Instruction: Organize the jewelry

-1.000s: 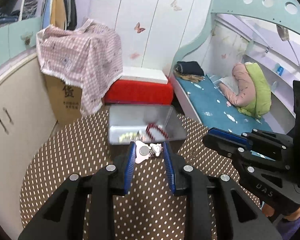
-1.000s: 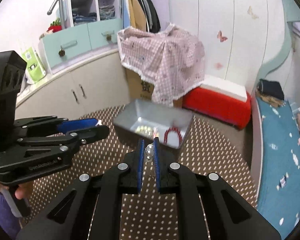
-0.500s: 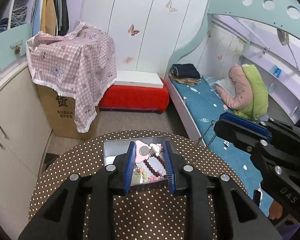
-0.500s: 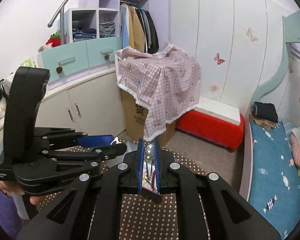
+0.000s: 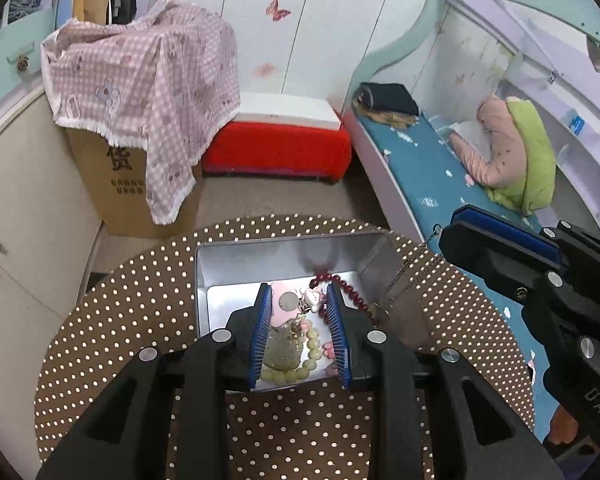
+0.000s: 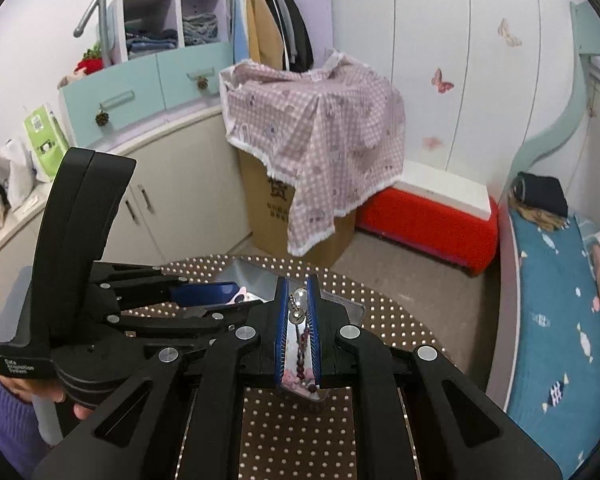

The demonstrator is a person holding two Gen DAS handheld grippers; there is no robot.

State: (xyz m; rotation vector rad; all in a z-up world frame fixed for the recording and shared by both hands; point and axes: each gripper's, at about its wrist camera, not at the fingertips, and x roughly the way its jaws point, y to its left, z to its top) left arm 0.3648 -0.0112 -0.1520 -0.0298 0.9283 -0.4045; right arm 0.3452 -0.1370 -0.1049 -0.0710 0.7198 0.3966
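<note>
My left gripper is shut on a pink charm piece with a small white figure, held over the open silver tin on the dotted round table. In the tin lie a dark red bead bracelet and a pale green bead bracelet. My right gripper is shut on a thin metal chain, above the tin's near right edge. It also shows in the left wrist view, chain hanging down.
A cardboard box under a pink checked cloth and a red bench stand beyond the table. A blue bed lies at the right. Cabinets line the left wall.
Both grippers have risen and moved forward over the tin, each keeping its piece. The tin now lies below the left fingers instead of ahead of them.
</note>
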